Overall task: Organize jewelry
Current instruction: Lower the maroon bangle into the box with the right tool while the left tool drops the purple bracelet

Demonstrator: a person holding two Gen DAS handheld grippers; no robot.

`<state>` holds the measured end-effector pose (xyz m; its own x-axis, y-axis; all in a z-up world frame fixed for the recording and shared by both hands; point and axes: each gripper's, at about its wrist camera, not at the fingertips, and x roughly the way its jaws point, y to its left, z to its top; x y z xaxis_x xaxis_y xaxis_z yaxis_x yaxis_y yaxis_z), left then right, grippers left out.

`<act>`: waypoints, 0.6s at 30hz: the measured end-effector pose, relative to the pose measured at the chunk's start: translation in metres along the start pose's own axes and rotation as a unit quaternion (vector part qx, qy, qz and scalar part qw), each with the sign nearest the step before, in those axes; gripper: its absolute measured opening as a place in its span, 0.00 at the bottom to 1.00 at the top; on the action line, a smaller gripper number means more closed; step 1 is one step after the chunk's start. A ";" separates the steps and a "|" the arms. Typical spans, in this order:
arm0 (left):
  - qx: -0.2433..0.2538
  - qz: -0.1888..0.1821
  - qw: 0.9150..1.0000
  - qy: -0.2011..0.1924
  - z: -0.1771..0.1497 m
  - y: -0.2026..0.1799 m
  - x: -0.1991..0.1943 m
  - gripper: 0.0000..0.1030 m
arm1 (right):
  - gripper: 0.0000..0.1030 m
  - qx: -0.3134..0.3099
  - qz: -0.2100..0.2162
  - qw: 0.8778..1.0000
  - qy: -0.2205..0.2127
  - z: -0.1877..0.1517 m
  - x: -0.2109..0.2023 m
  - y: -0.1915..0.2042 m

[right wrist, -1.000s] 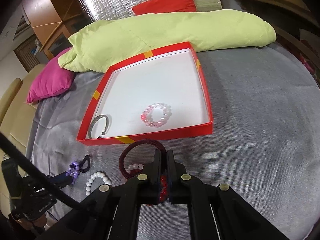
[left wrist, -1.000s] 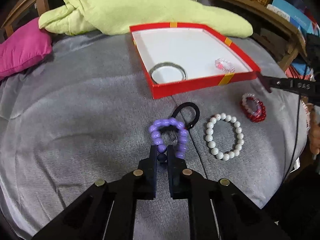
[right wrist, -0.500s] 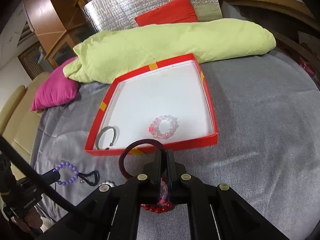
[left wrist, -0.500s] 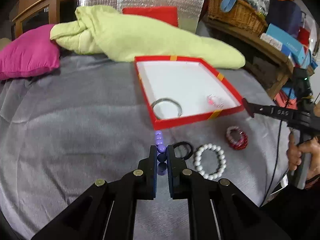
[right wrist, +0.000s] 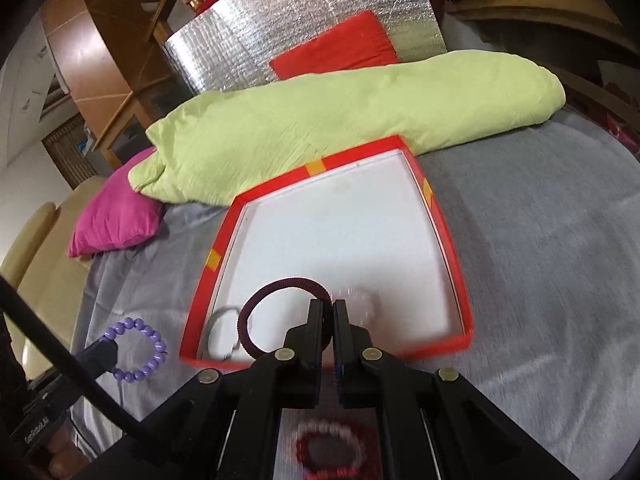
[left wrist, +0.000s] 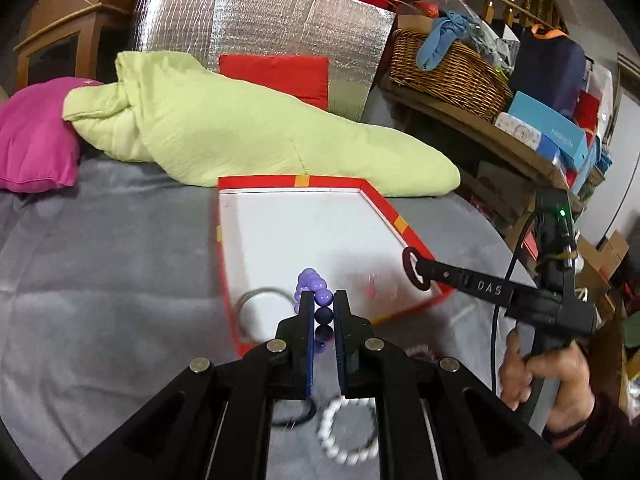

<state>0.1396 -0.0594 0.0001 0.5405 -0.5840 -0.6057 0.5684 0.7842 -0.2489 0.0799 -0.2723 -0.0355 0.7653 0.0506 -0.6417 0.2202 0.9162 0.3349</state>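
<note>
My left gripper is shut on a purple bead bracelet, held in the air over the near edge of the red box. In the right wrist view the same purple bracelet hangs as a full ring to the left of the box. My right gripper is shut on a dark maroon hair tie, whose loop hangs over the box's near part. Inside the white-lined box lie a silver bangle and a pale pink bead bracelet, both blurred.
On the grey bedcover in front of the box lie a white pearl bracelet, a black hair tie and red and white bead bracelets. A light green quilt and a pink cushion lie behind the box. A wicker basket stands on the right.
Both grippers have risen from the bedcover with their pieces and moved toward the red box. The purple bracelet and the maroon hair tie now hang over its near edge.
</note>
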 end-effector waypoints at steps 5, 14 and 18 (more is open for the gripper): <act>-0.024 -0.024 0.999 0.006 0.011 -0.005 0.035 0.09 | 0.05 0.030 -0.013 0.999 -0.003 0.015 0.018 -0.016; -0.060 -0.027 0.997 0.036 0.013 -0.015 0.089 0.09 | 0.09 0.053 -0.038 0.998 0.012 0.038 0.059 -0.028; -0.023 0.005 0.998 0.052 0.011 -0.027 0.094 0.19 | 0.13 0.069 -0.037 0.997 0.006 0.047 0.068 -0.036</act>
<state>0.1815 -0.1377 -0.0416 0.4772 -0.5526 -0.6833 0.5332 0.8002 -0.2748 0.1523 -0.3200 -0.0589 0.7369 -0.0094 -0.6759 0.3576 0.8540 0.3780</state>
